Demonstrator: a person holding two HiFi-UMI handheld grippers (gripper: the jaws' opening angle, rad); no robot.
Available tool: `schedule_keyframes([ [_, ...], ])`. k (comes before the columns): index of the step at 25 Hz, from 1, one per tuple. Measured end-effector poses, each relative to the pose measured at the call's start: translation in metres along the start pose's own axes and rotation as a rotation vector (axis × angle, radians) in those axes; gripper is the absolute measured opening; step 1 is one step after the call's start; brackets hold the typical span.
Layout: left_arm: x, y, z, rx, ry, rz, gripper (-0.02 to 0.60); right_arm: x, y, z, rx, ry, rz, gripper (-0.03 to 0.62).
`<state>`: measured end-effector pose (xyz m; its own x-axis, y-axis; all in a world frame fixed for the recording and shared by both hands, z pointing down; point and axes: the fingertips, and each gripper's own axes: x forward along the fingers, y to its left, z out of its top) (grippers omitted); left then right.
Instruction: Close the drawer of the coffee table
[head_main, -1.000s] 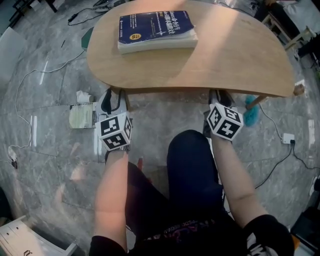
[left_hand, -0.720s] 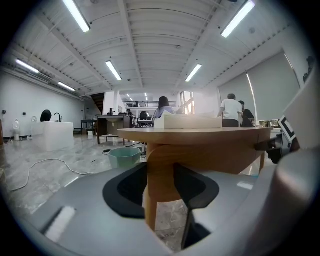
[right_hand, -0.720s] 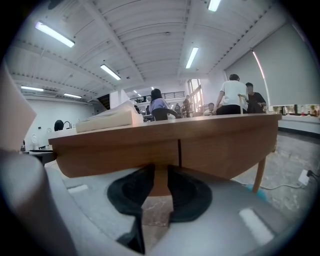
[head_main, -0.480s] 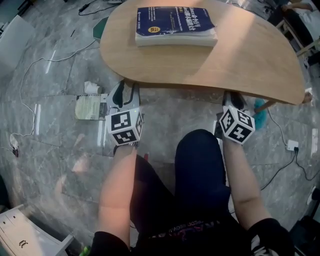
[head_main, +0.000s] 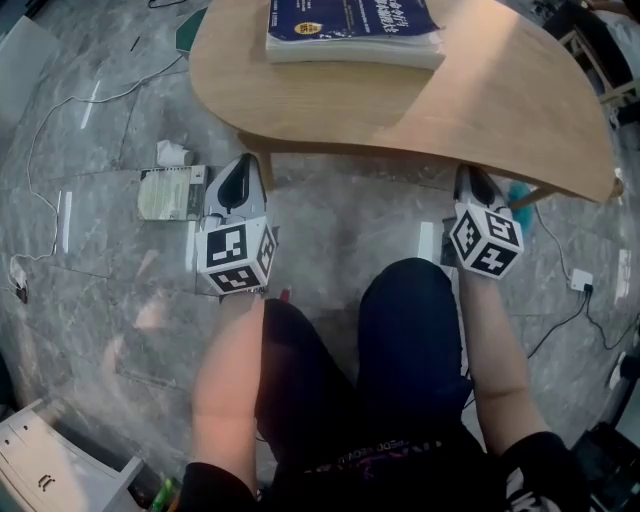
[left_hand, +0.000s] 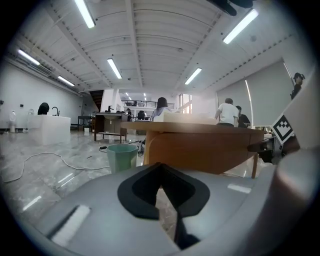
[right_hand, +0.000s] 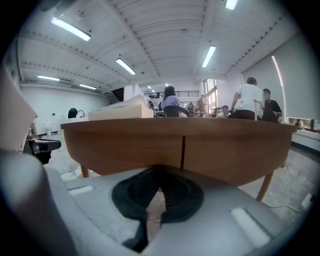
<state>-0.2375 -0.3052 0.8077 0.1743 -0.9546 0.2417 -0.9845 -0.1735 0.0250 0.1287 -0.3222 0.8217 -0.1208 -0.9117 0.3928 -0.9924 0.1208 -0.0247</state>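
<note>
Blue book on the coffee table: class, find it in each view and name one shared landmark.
Head view: top edge, blue book lying on the coffee table.
Left gripper view: book edge-on, pale, above centre on the tabletop.
Right gripper view: book edge-on, pale, upper left on the tabletop.
Shared landmark: the coffee table.

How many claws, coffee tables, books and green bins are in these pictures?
Claws: 2 (left claw, right claw)
Coffee table: 1
Book: 1
Green bin: 1
Total: 5
</note>
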Motion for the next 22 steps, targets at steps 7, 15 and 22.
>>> schedule_keyframes([
  [7, -0.027, -0.008, 0.016, 0.0, 0.119, 0.016, 0.006, -0.021, 0.02, 0.019, -0.038, 0.101, 0.114, 0.002],
  [15, -0.082, -0.026, 0.099, -0.058, 0.269, 0.06, 0.006, -0.089, 0.018, 0.098, -0.063, 0.27, 0.18, 0.002],
  [22, -0.142, -0.046, 0.227, -0.009, 0.293, 0.04, 0.006, -0.152, 0.036, 0.198, -0.035, 0.326, 0.26, 0.002],
])
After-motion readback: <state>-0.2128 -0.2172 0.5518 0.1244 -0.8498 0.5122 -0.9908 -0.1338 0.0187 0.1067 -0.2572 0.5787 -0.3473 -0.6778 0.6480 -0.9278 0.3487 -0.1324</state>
